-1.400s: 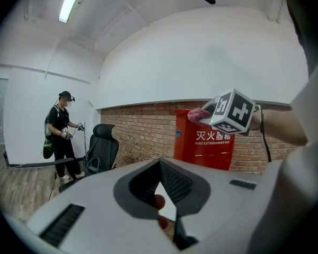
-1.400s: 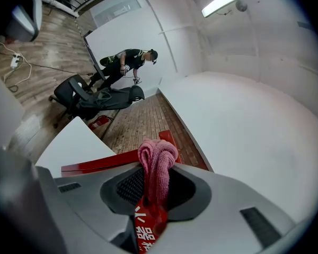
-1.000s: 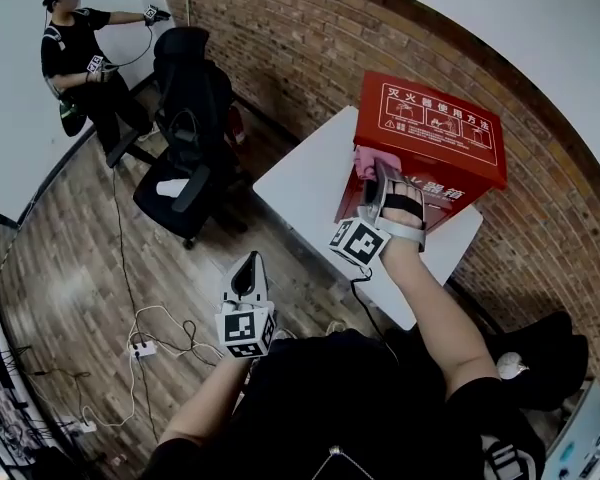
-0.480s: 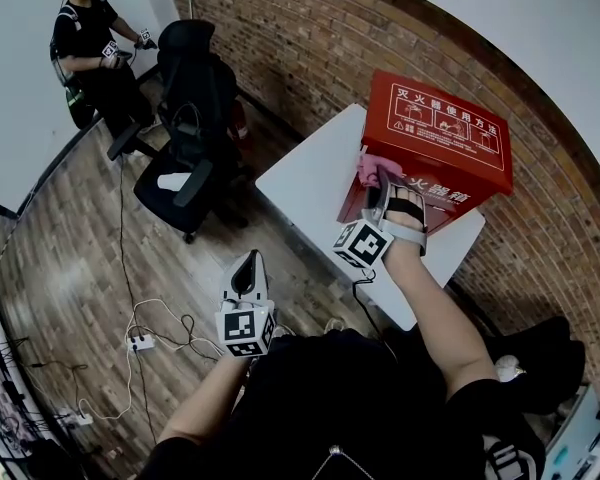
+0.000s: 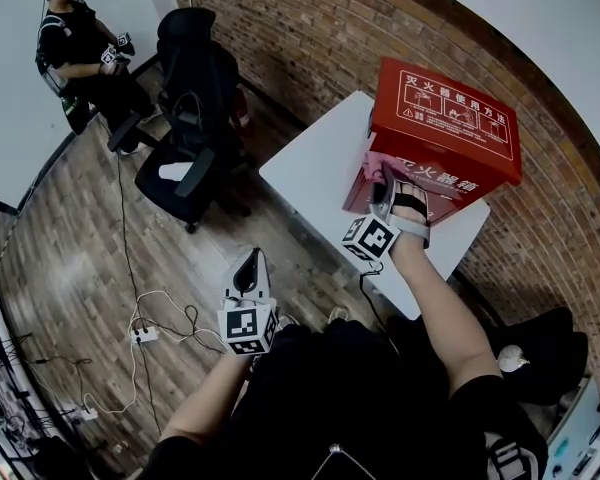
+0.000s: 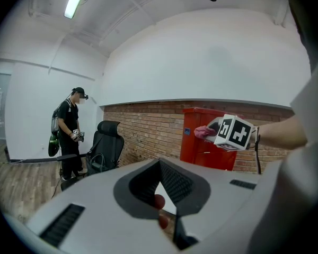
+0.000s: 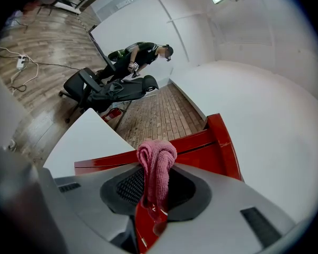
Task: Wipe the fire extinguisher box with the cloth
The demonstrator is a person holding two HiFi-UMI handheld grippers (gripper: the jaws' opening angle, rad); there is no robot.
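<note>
The red fire extinguisher box [image 5: 445, 128] stands on a white table [image 5: 315, 173] against the brick wall. My right gripper [image 5: 382, 178] is shut on a pink cloth [image 5: 378, 163] and presses it against the box's front face near its left edge. In the right gripper view the pink cloth [image 7: 156, 168] hangs bunched between the jaws, with the red box [image 7: 201, 144] right behind it. My left gripper [image 5: 247, 268] hangs low over the floor, away from the table, its jaws shut with nothing between them. The left gripper view shows the red box [image 6: 206, 139] far off.
A black office chair [image 5: 185, 118] stands left of the table. A person [image 5: 75, 53] with grippers stands at the far left by the white wall. Cables and a power strip [image 5: 140, 336] lie on the wooden floor. A brick wall [image 5: 310, 28] runs behind the box.
My right gripper with the cloth has slid slightly down and right along the box's front. The person at the far left has shifted. The left gripper holds still.
</note>
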